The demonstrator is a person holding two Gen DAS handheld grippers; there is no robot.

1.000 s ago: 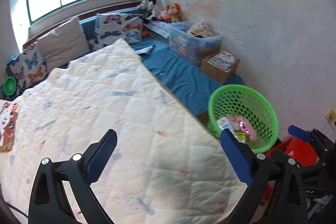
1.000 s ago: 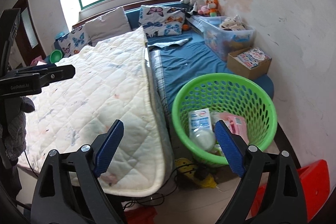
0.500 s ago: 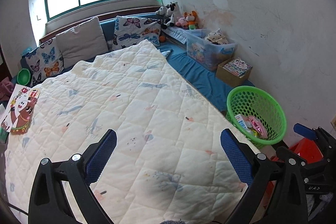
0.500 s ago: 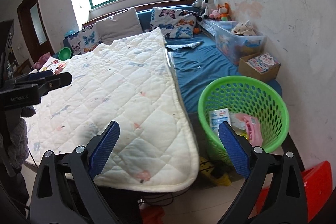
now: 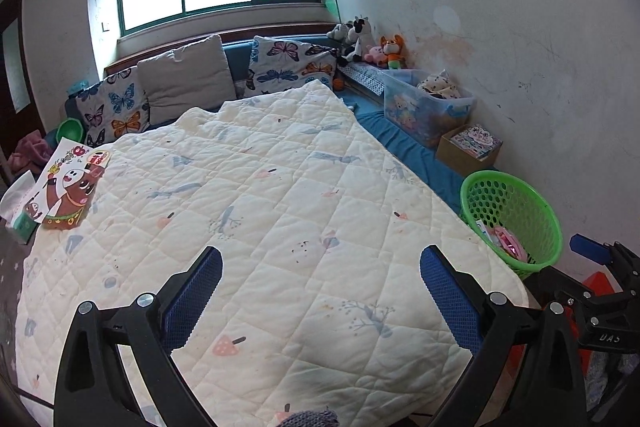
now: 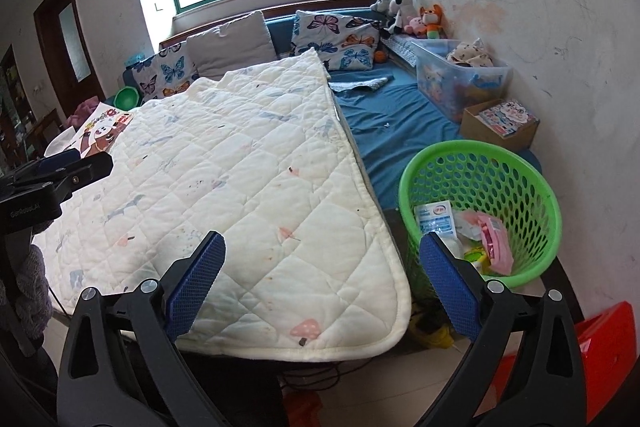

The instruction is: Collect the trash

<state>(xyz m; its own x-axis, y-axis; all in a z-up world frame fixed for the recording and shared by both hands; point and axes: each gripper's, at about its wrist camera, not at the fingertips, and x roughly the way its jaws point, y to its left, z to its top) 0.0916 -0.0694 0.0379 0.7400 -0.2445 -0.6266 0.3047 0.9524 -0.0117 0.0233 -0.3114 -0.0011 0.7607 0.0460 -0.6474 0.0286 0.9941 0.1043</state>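
Between pickups, as I read it. Right gripper [image 6: 320, 285] empty, jaws opening toward full width, near the quilt's [image 6: 248, 187] corner. Left gripper [image 5: 320, 293] also wide, nothing between its pads. Collected wrappers [image 6: 464, 233] lie in the green basket [image 6: 532, 187], right of the bed. Next: locate remaining trash, possibly the paper items [image 5: 24, 207] at the quilt's far left.

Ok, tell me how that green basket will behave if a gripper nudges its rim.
The green basket looks like thin perforated plastic, so probably light. It holds only a few wrappers, so it would likely slide or tip. Its rim may flex.
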